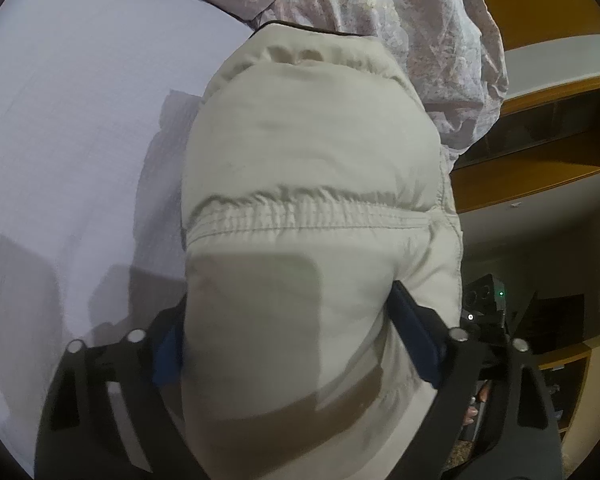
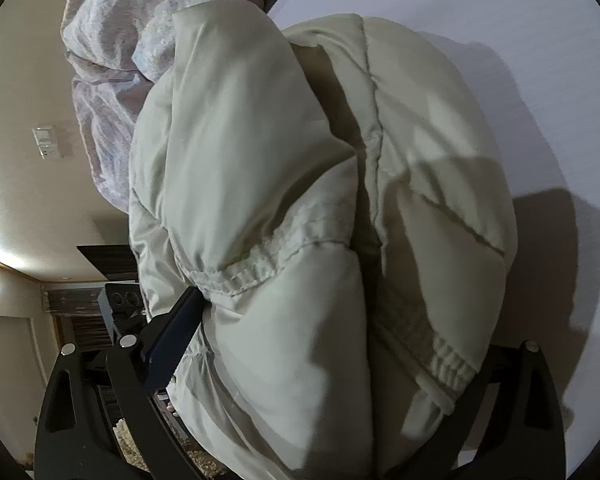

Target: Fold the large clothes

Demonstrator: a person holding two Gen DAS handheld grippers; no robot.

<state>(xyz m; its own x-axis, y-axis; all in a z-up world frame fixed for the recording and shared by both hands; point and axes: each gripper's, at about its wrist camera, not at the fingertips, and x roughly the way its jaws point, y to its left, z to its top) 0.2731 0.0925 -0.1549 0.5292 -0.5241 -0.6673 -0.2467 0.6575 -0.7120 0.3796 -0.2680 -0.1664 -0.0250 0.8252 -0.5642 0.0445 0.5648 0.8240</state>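
The cream puffer jacket (image 1: 312, 184) lies bunched on the white bed sheet (image 1: 80, 128), and its near end fills the gap between the fingers of both grippers, bulging toward each camera. In the left wrist view the left gripper (image 1: 296, 340) has its jaws spread wide, with the blue pads (image 1: 414, 344) set against the two flanks of the padded bulk; the fabric swells out past the pads, so the jaws are clamped on a thick fold of the jacket. In the right wrist view the right gripper (image 2: 324, 344) likewise stands wide, its left pad (image 2: 172, 344) pressed into the jacket's side just below a gathered elastic hem (image 2: 244, 276); the other finger is hidden under the cloth, so contact on that side cannot be told, yet the bulk sits fully between the jaws. The jacket is pale cream, quilted in fat panels with stitched seams, folded over on itself so that a deep shadowed crease runs down the middle in the right view, and a second ribbed cuff or hem (image 2: 452, 364) shows at lower right. A crumpled pinkish floral quilt (image 1: 380, 12) lies just beyond the jacket, touching its far end. Wooden shelves (image 1: 540, 152) stand off to the side of the bed
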